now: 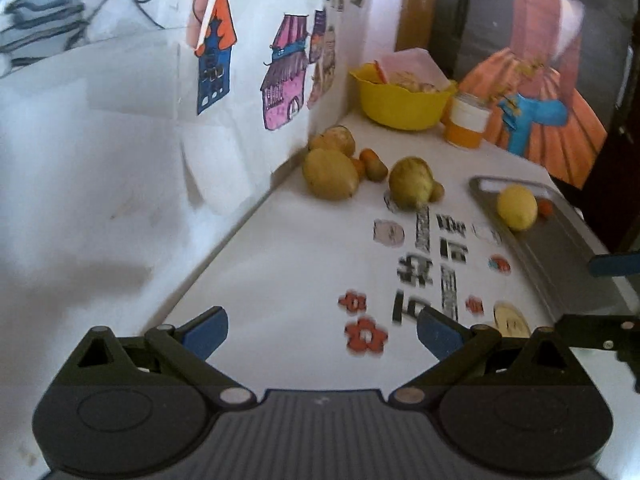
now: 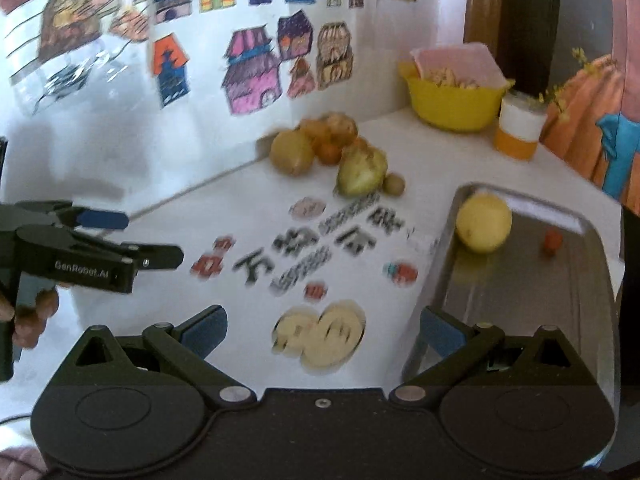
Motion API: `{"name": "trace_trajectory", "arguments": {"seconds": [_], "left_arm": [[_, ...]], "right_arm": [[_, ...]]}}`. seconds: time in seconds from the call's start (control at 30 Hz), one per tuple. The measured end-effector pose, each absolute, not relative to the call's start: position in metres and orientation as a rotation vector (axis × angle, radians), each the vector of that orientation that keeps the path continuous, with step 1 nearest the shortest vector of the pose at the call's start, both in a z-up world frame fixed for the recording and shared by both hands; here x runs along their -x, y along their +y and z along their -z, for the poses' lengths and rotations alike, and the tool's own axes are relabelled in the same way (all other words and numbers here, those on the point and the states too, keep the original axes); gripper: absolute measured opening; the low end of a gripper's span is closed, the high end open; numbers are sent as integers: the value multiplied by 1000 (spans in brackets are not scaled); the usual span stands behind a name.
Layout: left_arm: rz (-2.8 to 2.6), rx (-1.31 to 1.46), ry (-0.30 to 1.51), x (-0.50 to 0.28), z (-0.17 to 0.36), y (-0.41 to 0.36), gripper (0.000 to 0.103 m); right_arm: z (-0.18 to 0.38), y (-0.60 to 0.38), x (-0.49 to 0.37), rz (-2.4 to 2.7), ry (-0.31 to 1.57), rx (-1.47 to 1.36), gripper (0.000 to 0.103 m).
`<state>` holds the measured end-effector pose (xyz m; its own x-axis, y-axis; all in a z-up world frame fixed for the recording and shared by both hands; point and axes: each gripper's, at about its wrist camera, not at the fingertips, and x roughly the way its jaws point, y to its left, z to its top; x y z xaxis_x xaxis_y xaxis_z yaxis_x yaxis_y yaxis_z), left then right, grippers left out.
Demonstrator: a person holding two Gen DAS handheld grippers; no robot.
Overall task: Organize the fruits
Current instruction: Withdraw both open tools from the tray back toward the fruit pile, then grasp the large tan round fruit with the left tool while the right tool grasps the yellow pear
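Both claws, left [image 1: 322, 334] & right [image 2: 322, 334], hover apart & empty over the worktop [image 1: 288, 264]. One lemon [image 2: 484, 222] sits in the metal tray [image 2: 520, 300]; fruit pile [image 2: 328, 152] waits by the wall. Next, prob.: reach for a pear [image 2: 360, 172].

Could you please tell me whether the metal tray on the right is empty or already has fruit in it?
Not empty. The metal tray holds a yellow lemon and a small orange fruit near its far end; the rest is bare.
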<state>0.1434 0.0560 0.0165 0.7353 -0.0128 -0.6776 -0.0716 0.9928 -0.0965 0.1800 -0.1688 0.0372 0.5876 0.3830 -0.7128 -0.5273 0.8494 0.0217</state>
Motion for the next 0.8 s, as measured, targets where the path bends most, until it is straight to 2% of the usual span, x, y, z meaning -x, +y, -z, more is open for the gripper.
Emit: {"name": "trace_trajectory", "arguments": {"seconds": [0.27, 0.57, 0.8], "left_arm": [[-101, 146, 702, -205, -25, 46, 103], [-144, 164, 680, -273, -10, 51, 102], [-135, 189, 668, -297, 0, 52, 100]], "right_arm": [[-29, -149, -242, -537, 673, 260, 102], [2, -113, -295, -553, 563, 421, 102], [16, -100, -326, -603, 576, 425, 101]]}}
